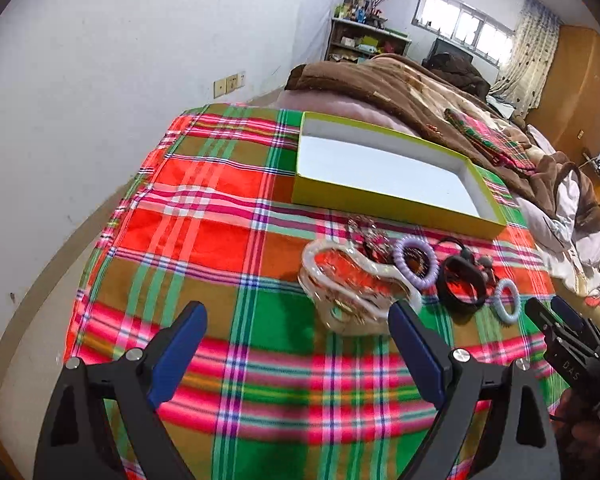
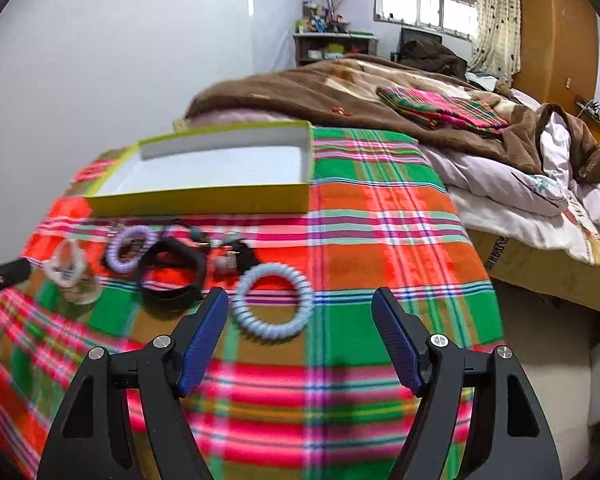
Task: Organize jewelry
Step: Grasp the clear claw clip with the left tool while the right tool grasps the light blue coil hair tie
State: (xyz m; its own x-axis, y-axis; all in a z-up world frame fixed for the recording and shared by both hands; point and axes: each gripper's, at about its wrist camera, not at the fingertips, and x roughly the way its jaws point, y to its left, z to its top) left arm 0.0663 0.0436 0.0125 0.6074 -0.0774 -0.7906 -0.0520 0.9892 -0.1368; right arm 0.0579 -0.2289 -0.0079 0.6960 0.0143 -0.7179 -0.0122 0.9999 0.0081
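Looking down both wrist cameras, I have the left gripper (image 1: 296,326) with its blue fingers spread wide apart and nothing between them, hanging above the plaid cloth (image 1: 204,208) that covers the bench. The right gripper (image 2: 298,312) is likewise spread and empty. A shallow yellow-green box (image 1: 384,196) with a white inside sits on the cloth beyond the jewelry. The pieces lie in a loose row in front of the box: a clear plastic hair claw (image 1: 352,280) just ahead of my left fingers, a lilac spiral hair tie (image 1: 416,262) beside it, a black band (image 1: 462,284) next, then a pale blue spiral hair tie (image 2: 274,300) lying just ahead of my right gripper's left finger (image 2: 204,340). Some small beaded bits (image 2: 220,248) behind the black band are too blurred to identify. A brown blanket (image 2: 300,92) covers the bed behind.
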